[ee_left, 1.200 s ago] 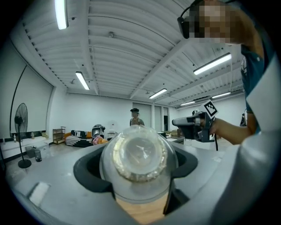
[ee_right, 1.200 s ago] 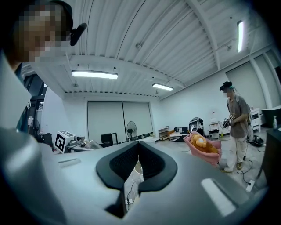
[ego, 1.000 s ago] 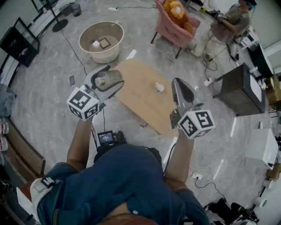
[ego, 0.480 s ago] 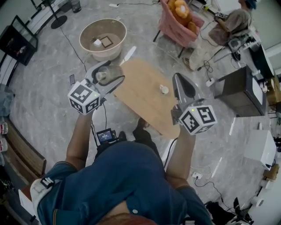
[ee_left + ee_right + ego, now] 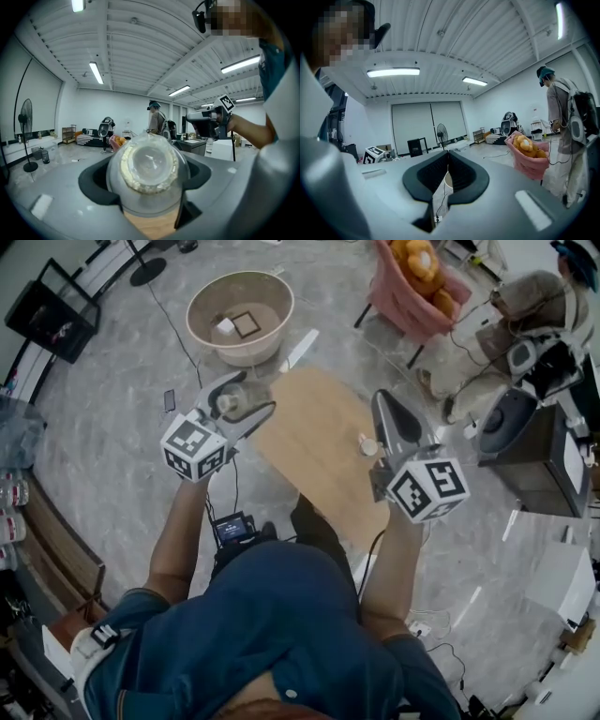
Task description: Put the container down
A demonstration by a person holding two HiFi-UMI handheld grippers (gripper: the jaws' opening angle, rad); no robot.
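- The worktop (image 5: 323, 442) lies just ahead of and below the left claw (image 5: 251, 401).
- The left claw grasps the container; the right claw (image 5: 446, 183) is clenched and empty, so the left is the nearer.
- The container (image 5: 149, 164) hangs in the air on its side, its axis along the claw.

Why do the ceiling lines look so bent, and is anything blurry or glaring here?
Left gripper view: the wide lens bows the ceiling ribs and darkens the corners; the clear container sits so close it looks soft, with small glints. Right gripper view: same bowing; the ceiling light is washed out white. Head view: the floor curves toward the edges.
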